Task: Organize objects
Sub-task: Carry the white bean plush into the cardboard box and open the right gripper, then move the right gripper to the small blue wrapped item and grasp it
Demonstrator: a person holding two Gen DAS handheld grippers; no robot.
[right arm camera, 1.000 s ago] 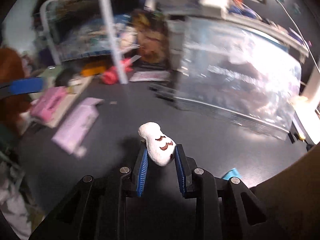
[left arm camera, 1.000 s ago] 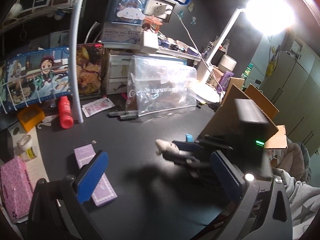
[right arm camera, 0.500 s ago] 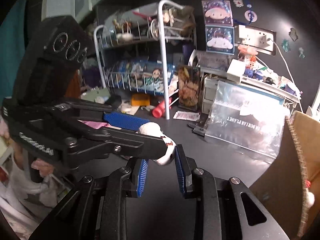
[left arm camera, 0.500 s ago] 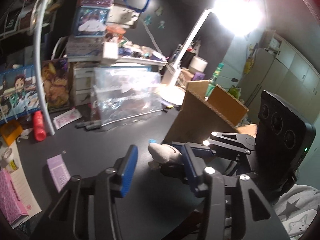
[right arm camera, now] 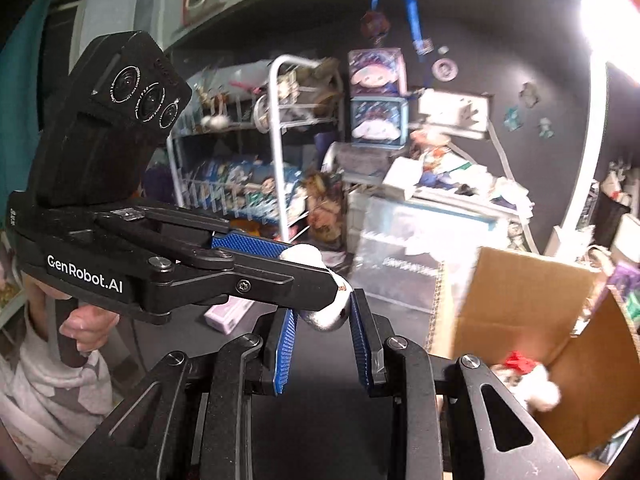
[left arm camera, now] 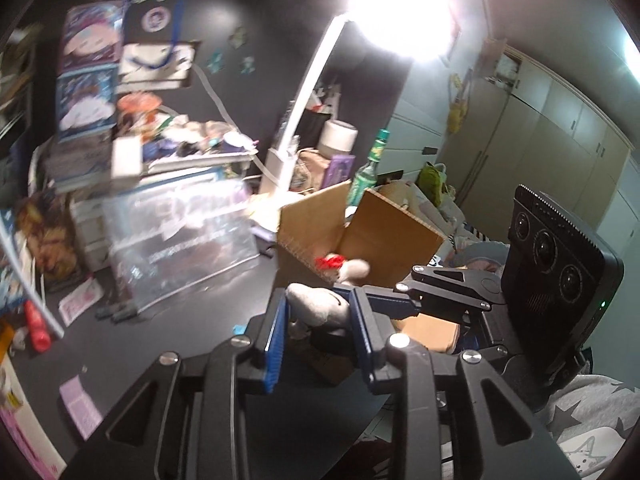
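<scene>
A small white plush toy (left arm camera: 316, 309) with dark red face marks hangs above the black desk (left arm camera: 168, 344), held from two sides. My left gripper (left arm camera: 318, 300) has its blue pads against the toy's flanks; its jaws are closing on it. My right gripper (right arm camera: 323, 308) is shut on the toy's lower end (right arm camera: 326, 318). In the right wrist view the left gripper (right arm camera: 316, 270) reaches in from the left, over the toy's upper end. An open cardboard box (left arm camera: 384, 236) stands just beyond, with a plush with a red bow (right arm camera: 520, 366) inside.
A clear plastic bag (left arm camera: 180, 236) leans at the back of the desk beside a lit white desk lamp (left arm camera: 304, 92). A red bottle (left arm camera: 36, 328) and a purple packet (left arm camera: 80, 404) lie at the left. A white wire rack (right arm camera: 276, 140) stands behind. A hand (right arm camera: 84, 328) grips the left tool.
The left jaws went from wide open to closed around the plush toy. Both grippers rose off the desk with it and swung toward the cardboard box.
</scene>
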